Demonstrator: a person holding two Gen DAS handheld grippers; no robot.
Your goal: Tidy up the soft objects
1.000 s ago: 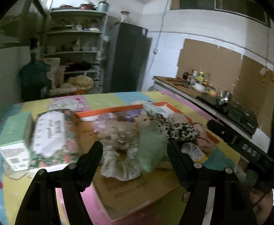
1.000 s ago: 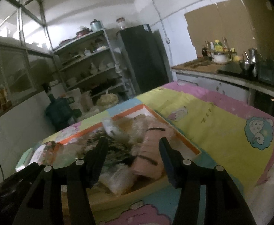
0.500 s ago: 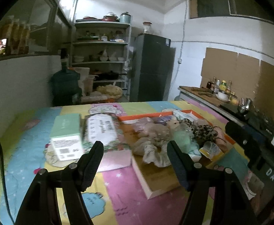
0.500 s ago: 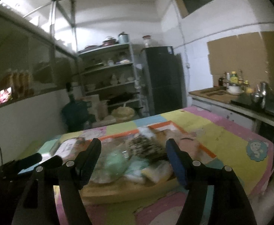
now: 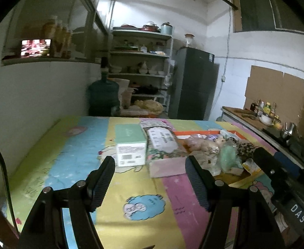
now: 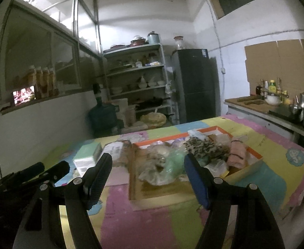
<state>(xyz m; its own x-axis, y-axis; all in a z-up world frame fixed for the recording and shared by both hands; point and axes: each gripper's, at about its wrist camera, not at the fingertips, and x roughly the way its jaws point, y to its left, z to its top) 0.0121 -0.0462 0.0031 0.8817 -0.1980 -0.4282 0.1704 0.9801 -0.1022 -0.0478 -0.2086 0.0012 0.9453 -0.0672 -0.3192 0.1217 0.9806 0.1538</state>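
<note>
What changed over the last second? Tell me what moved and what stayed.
Both grippers pulled back from the cardboard tray of soft items: the left gripper and right gripper were close over the pile and now see it from farther off across the tablecloth. Nothing was grasped or released; both stayed open and empty. The mint box and floral pack stayed put.

Black tongs [image 5: 149, 169] with ribbed pads, silver screws.

A dark fridge [image 6: 195, 87] stood against the back wall beside open shelves [image 6: 135, 83] of dishes. A big green water jug [image 5: 103, 95] sat on the floor. A kettle [image 6: 299, 102] and bottles [image 6: 272, 86] stood on the kitchen counter [image 6: 255, 103].
</note>
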